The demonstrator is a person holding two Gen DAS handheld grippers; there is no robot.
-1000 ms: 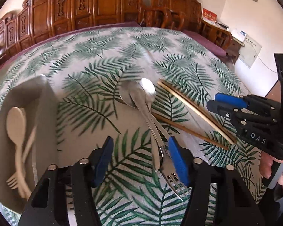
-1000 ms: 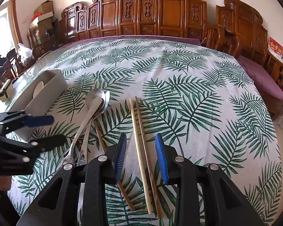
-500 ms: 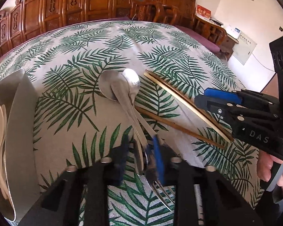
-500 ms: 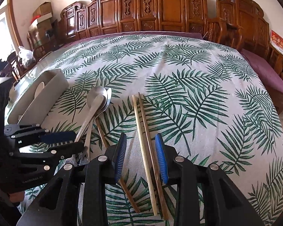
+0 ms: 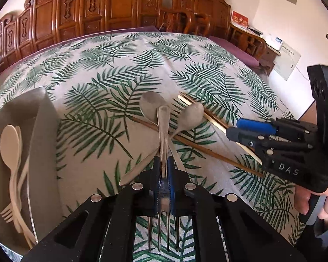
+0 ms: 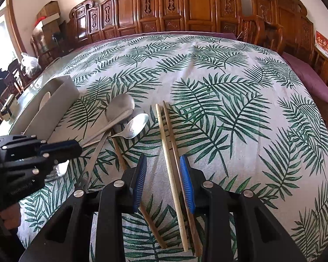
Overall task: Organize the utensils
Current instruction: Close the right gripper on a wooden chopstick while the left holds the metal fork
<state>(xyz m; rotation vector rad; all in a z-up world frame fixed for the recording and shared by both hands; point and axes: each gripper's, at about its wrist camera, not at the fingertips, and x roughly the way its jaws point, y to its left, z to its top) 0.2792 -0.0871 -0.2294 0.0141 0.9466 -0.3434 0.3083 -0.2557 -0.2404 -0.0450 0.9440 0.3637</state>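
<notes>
My left gripper is shut on a steel fork, tines toward the camera, handle pointing away, lifted off the cloth. It shows at the left of the right wrist view. Two steel spoons lie on the cloth beyond it, crossing a brown chopstick. My right gripper is open, its pads on either side of a pale chopstick and a brown one beside it. It shows at the right of the left wrist view.
A grey utensil tray at the left holds pale plastic spoons and forks; it shows in the right wrist view. The palm-leaf tablecloth covers a round table. Carved wooden chairs ring the far side.
My left gripper closed on the fork and lifted it; the spoons shifted apart. My right gripper stayed open over the chopsticks.
</notes>
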